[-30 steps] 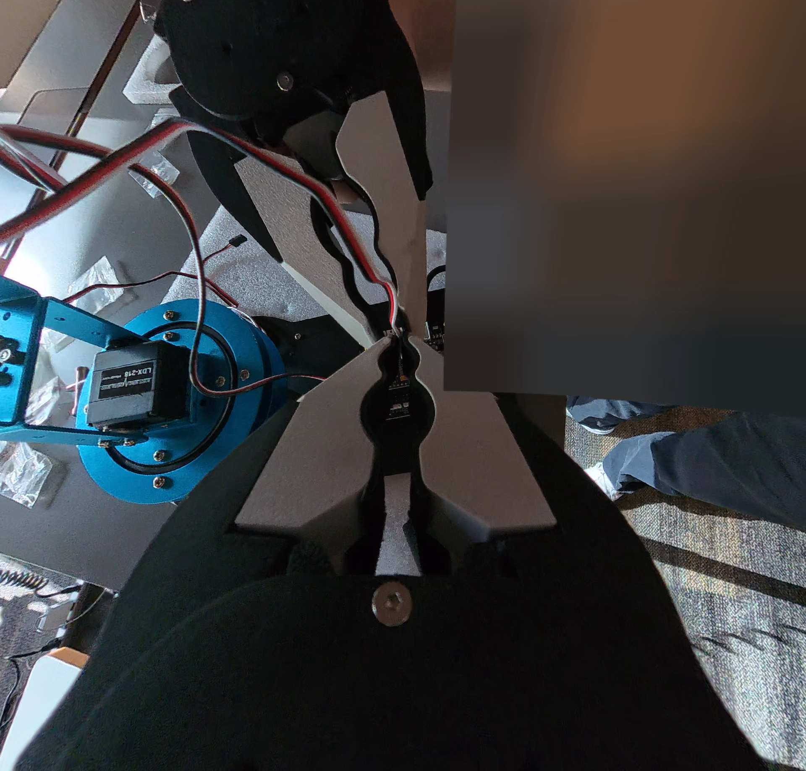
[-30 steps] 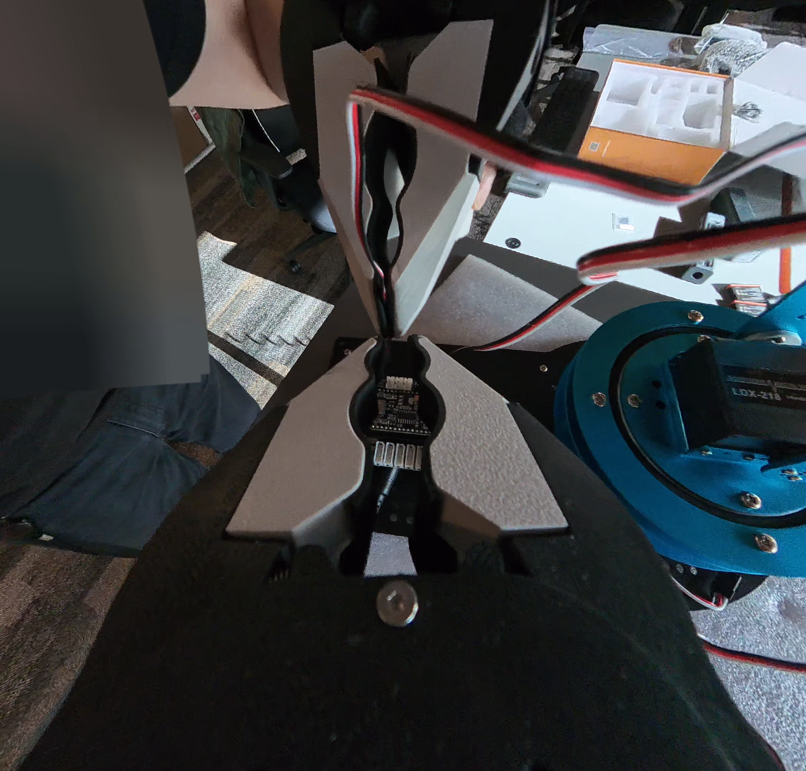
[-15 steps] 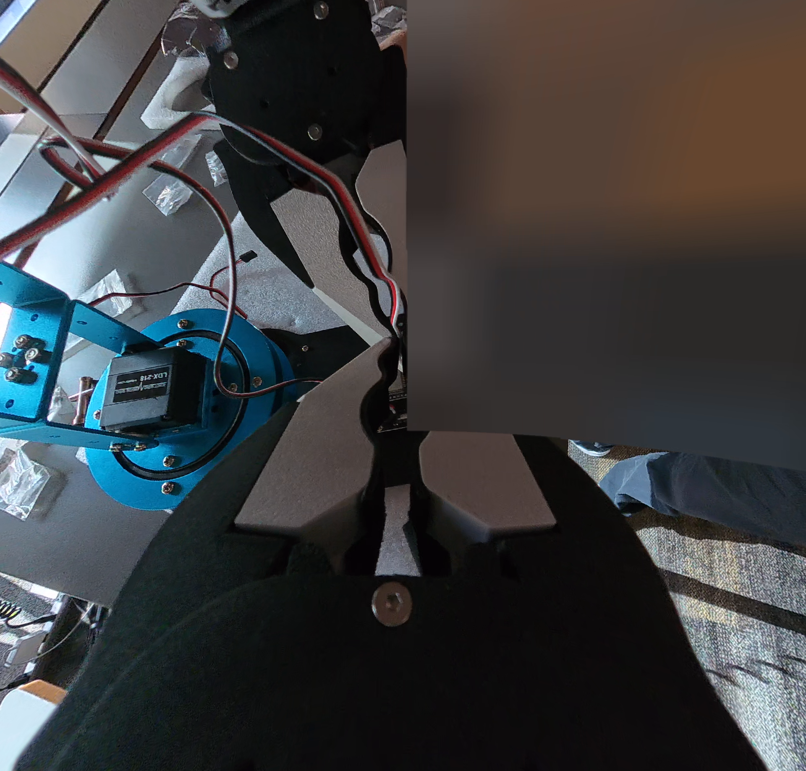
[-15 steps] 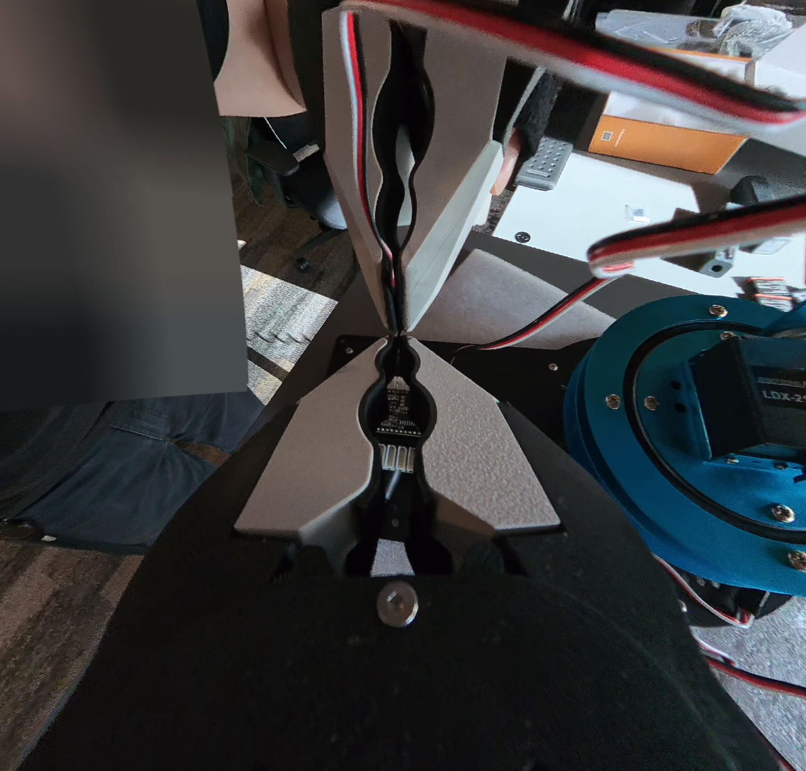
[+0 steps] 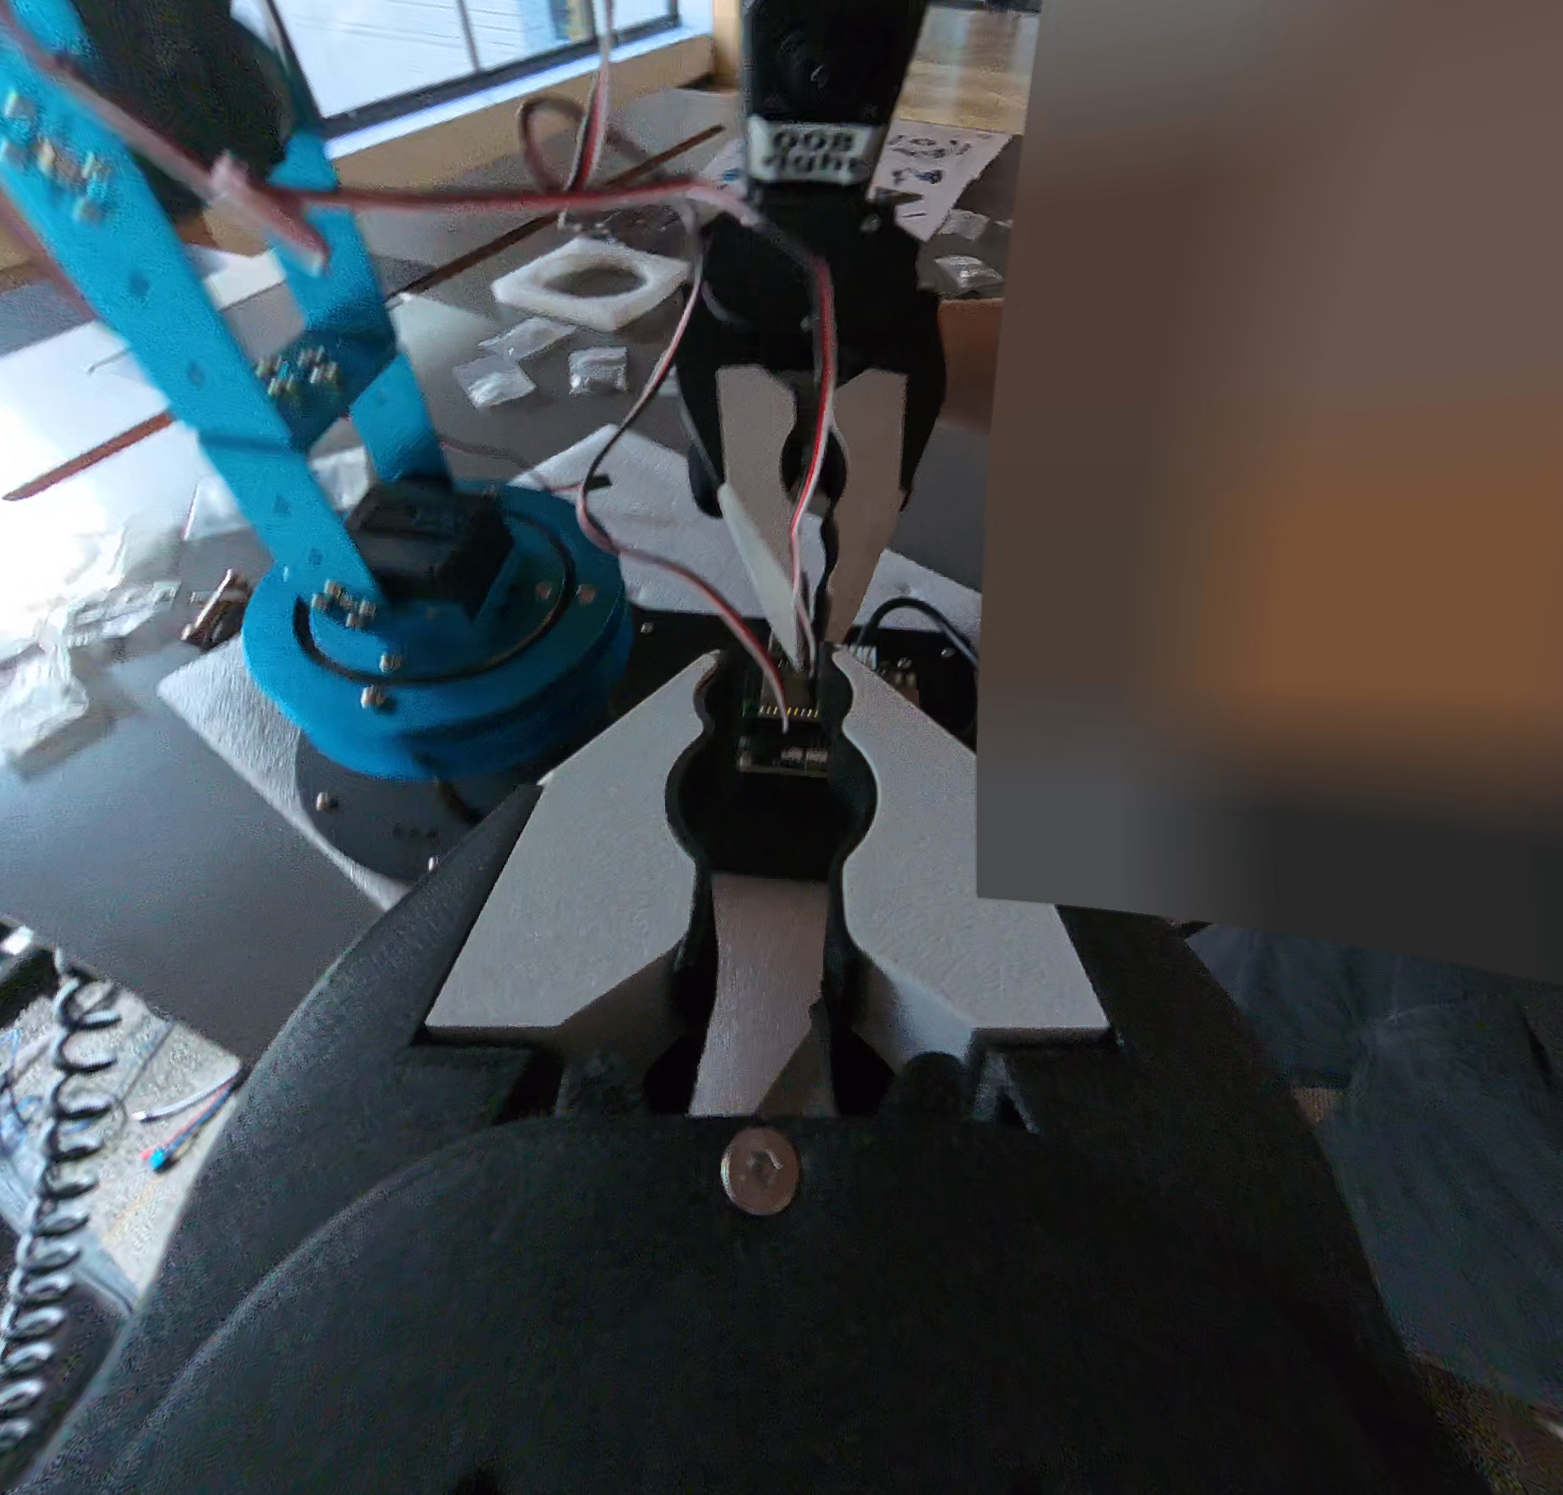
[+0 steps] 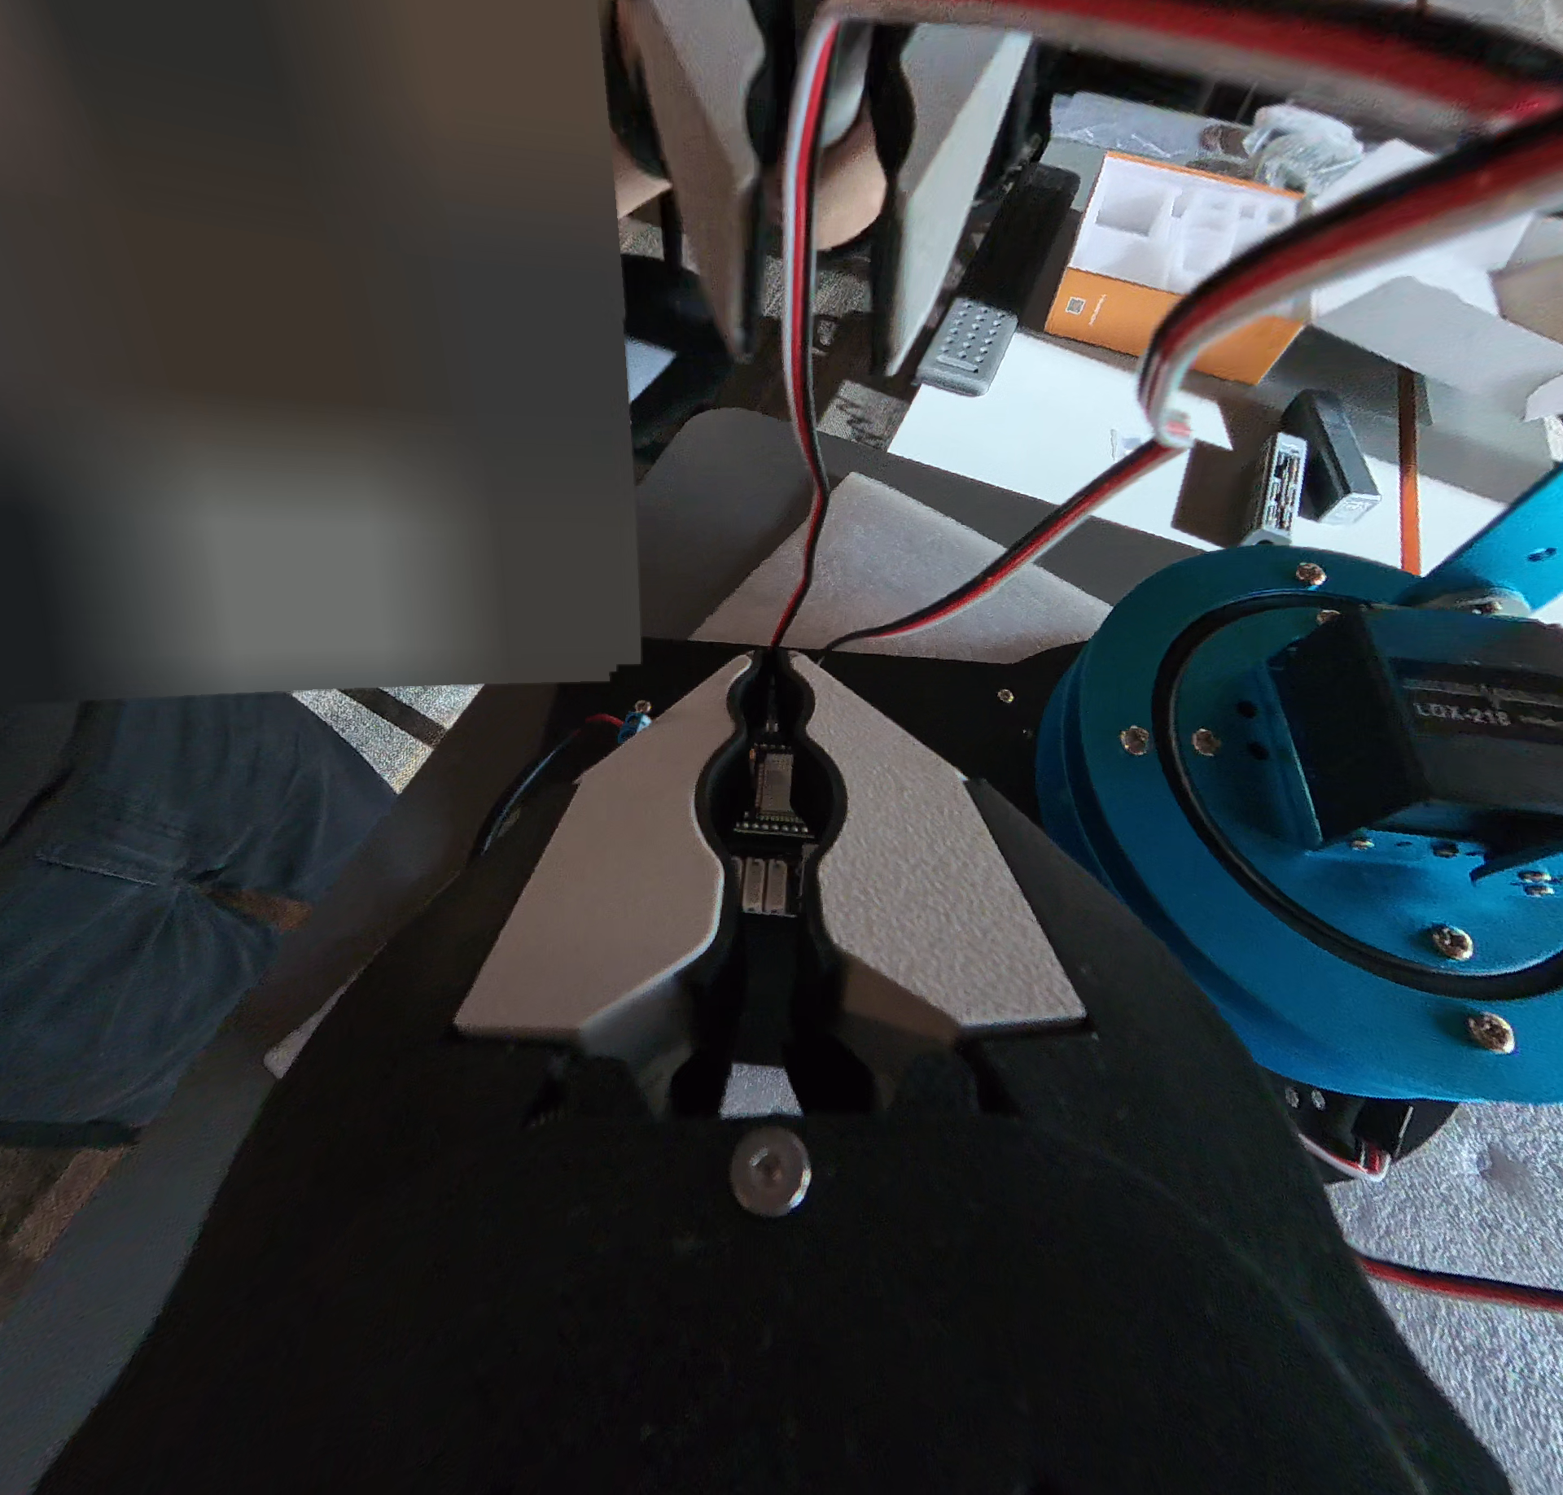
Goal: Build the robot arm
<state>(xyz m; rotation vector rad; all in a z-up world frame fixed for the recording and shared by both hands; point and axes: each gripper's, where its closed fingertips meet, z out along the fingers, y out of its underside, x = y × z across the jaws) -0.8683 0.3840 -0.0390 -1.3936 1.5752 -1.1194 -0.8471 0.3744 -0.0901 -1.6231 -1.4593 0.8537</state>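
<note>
A blue robot-arm base [image 5: 440,651] with a black servo [image 5: 431,541] stands on a black plate. A small circuit board [image 5: 782,731] lies on that plate. My right gripper [image 6: 770,661] is shut on the end of a white-red-black servo wire [image 6: 799,271], just over the board [image 6: 774,778]. In the left wrist view it [image 5: 803,643] comes down from above with the wire [image 5: 816,406] between its fingers. My left gripper [image 5: 778,664] is open, its tips either side of the board and the right gripper's tips. In the right wrist view it [image 6: 812,338] is above, with the wire running between its fingers.
The blue base [image 6: 1269,820] is close on the right of my right gripper. A white foam frame [image 5: 592,283] and small plastic bags [image 5: 541,364] lie behind. An orange-and-white box [image 6: 1176,262] stands at the back. A person's trouser leg [image 6: 152,905] is at the left.
My left gripper has opened, let go of the wire and tilted up to a flatter view. My right gripper still holds the wire and has come down closer to the board.
</note>
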